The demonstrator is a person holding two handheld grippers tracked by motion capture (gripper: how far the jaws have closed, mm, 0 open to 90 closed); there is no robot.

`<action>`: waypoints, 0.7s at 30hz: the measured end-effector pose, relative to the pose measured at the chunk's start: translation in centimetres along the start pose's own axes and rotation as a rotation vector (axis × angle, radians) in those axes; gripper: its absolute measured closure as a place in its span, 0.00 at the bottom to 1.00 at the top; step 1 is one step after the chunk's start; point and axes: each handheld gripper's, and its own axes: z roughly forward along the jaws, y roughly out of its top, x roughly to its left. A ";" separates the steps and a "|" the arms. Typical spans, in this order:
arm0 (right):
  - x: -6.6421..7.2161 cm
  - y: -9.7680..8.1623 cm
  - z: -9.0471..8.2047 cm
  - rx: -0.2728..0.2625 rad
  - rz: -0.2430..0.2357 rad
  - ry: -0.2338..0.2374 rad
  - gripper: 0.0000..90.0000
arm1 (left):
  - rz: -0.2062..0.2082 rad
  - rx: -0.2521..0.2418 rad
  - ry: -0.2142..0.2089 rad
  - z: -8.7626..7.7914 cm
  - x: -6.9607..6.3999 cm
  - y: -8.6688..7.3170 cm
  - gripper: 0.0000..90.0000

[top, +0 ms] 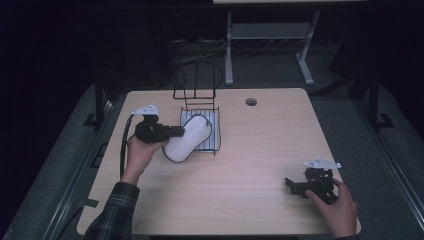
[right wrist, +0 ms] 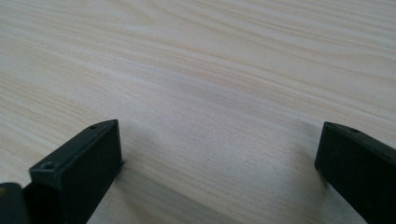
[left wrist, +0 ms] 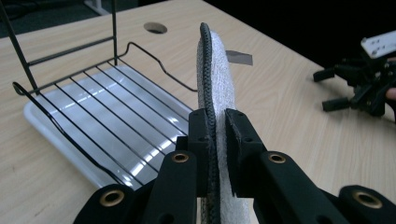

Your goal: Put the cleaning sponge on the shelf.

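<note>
Pale wooden table (top: 240,165) in dark room; left gripper (left wrist: 217,135) pinching white mat (left wrist: 219,79) at rack's (left wrist: 93,107) 4 o'clock; right gripper (right wrist: 219,154) spread wide, over bare wood.

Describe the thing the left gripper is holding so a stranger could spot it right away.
On the wooden table, find the black wire rack on its white tray. Over the tray's near edge, the left gripper clamps a white oval mat with dark piping, the only soft item there.

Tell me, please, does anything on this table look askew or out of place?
The white oval cloth pad with dark edging lies askew, half over the black wire rack with its white tray, half over the table. The left gripper clamps its edge.
</note>
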 end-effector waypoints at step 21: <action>0.0 0.0 0.0 0.000 0.000 0.000 0.00 | -0.063 -0.027 0.013 3.0 4.0 1.5 0.90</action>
